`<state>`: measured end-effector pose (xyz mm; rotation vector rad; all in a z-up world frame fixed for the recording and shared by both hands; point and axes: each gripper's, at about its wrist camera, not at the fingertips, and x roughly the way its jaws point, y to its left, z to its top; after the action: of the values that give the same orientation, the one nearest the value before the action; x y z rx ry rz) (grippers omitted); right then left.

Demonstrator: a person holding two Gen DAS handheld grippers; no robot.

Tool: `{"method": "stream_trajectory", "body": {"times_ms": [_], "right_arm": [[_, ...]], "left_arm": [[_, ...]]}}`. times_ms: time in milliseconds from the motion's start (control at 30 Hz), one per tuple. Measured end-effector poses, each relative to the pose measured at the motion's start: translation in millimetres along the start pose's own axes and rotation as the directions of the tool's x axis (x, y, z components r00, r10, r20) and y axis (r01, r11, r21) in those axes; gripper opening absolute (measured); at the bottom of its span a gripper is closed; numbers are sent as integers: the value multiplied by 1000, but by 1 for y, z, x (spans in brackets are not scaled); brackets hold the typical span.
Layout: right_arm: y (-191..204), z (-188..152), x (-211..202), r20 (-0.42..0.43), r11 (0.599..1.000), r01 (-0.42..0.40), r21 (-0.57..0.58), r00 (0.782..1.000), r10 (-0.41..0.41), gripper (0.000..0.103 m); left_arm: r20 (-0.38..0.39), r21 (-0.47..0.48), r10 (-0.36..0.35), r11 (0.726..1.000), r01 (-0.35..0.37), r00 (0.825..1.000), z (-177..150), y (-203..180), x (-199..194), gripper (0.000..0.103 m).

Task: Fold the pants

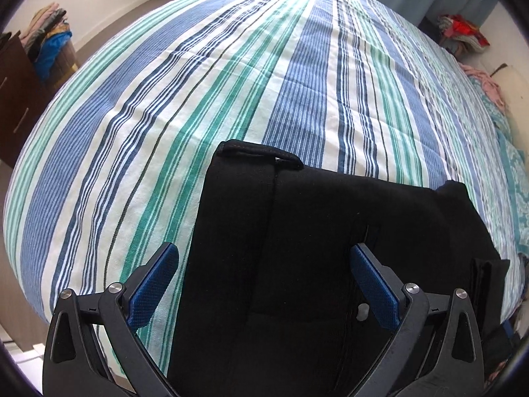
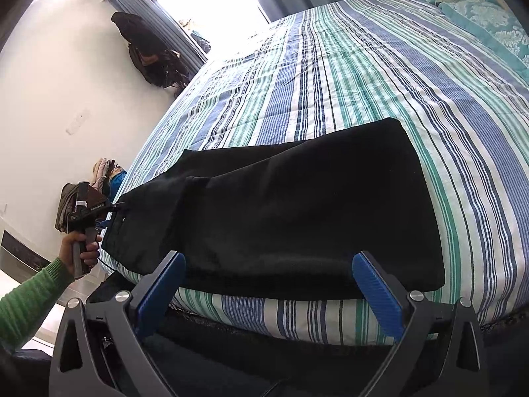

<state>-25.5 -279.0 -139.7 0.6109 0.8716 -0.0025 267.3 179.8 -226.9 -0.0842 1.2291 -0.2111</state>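
Bed with striped cover (image 1: pixel 231 82) fills both views. We have the black pants (image 2: pixel 297 205) lying flat at its near edge, already doubled over by the look of it; in the left wrist view they sit at 6 o'clock with a hemmed end (image 1: pixel 258 154) pointing to 12.

Handling, our guess: heavy-ish woven cloth, limp, not slippery, not fragile. It will sag if lifted from one point, so we'd pinch through all layers at the two corners of one short end.

Left gripper (image 1: pixel 264 284): jaws spread wide over the pants, holding nothing. Right gripper (image 2: pixel 267 291): jaws spread wide at the bed edge, empty.

Writing: white lettering on the left gripper's body in the right wrist view, too small to read.
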Motion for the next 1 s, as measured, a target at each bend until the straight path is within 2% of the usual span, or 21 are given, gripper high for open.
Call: {"method": "stream_trajectory", "body": {"times_ms": [67, 100, 133, 167, 233, 300, 367, 467, 533, 600, 700, 767, 867, 933, 1000], "right_arm": [[-2, 0, 1, -2, 1000, 0, 7, 1000, 0, 101], [-2, 0, 1, -2, 1000, 0, 9, 1000, 0, 101], [-2, 0, 0, 0, 1000, -1, 9, 1000, 1, 101], [-1, 0, 1, 0, 1000, -3, 8, 1000, 3, 101], [0, 0, 2, -2, 1000, -5, 6, 1000, 5, 101], [1, 1, 1, 4, 1000, -9, 8, 1000, 9, 101], [2, 1, 1, 10, 1000, -16, 8, 1000, 16, 101], [0, 0, 1, 7, 1000, -23, 10, 1000, 22, 101], [-3, 1, 2, 8, 999, -29, 24, 1000, 29, 101], [-6, 3, 2, 15, 999, -36, 40, 999, 35, 101], [-10, 6, 0, 34, 997, -46, 60, 998, 44, 101], [-12, 8, -2, 46, 996, -51, 71, 998, 48, 101], [-17, 9, -5, 60, 995, -54, 88, 997, 48, 101], [-21, 10, -9, 71, 994, -50, 98, 997, 43, 101], [-25, 10, -14, 86, 993, -46, 108, 996, 37, 101]], "left_arm": [[15, -18, -10, 1000, 10, 1000, -2, 5, -1, 103], [-4, -34, -38, 999, 38, 999, -4, 8, 2, 99], [-36, -61, -98, 994, 96, 995, -7, 10, 7, 91], [-56, -98, -149, 985, 143, 987, -10, 11, 9, 76], [-29, -107, -140, 985, 136, 990, -10, 10, -2, 60], [4, -141, -153, 978, 152, 988, -11, 12, -18, 33], [47, -169, -200, 964, 205, 979, -13, 13, -40, 25], [105, -152, -252, 952, 265, 962, -15, -7, -77, 21], [133, -126, -313, 936, 329, 941, -15, -31, -103, 20], [144, -67, -374, 920, 386, 916, -15, -68, -126, 19], [120, 41, -417, 909, 415, 901, -20, -138, -143, 19], [84, 111, -424, 903, 415, 902, -32, -186, -139, 19], [36, 250, -365, 905, 345, 930, -58, -258, -111, 18], [-16, 317, -338, 891, 325, 941, -74, -299, -79, 15], [-60, 394, -273, 878, 274, 960, -93, -332, -48, 19]]}}
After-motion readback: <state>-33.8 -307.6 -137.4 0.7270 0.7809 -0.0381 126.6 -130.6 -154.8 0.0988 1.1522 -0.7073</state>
